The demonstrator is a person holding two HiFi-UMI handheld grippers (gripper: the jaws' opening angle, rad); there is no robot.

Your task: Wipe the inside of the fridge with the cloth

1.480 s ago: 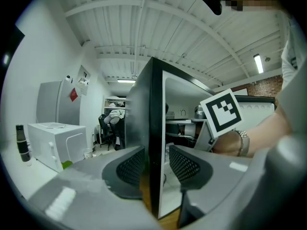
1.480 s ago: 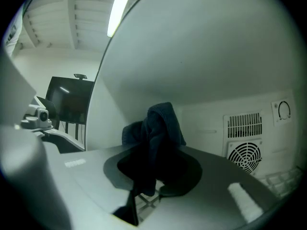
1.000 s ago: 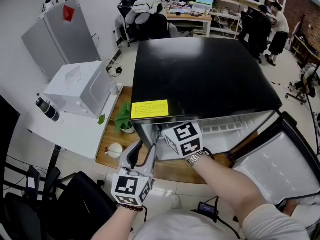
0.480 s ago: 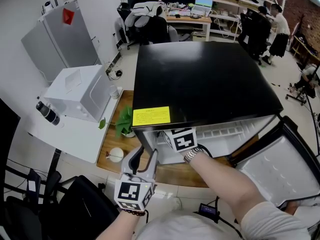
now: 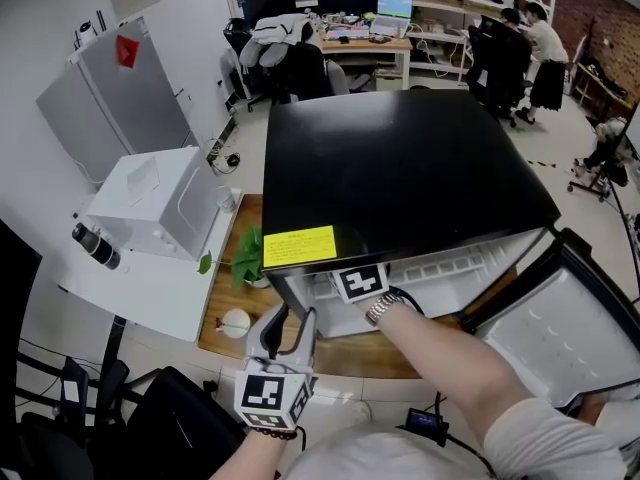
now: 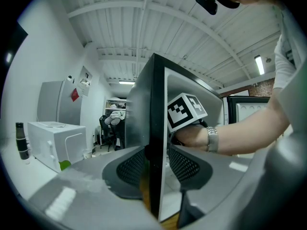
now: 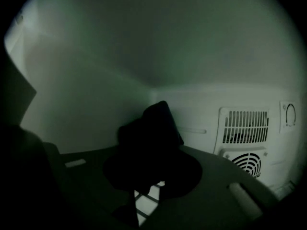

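Right hand-held gripper (image 7: pixel 149 145): jaws nearly together, clamped on dark bunched cloth (image 7: pixel 152 121). Deep inside fridge (image 5: pixel 400 168), toward far-left corner, rear vent (image 7: pixel 243 128) to right.

Left hand-held gripper (image 6: pixel 156 164): clamped on fridge's left front edge, apparently bracing.

Door (image 5: pixel 570 328) open at right.

Judged mid-wipe. Cleaned extent not discernible; remaining walls probably left.

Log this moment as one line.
task: wipe fridge interior | left gripper: shut on side wall | right gripper: inside, shut on cloth | door: open
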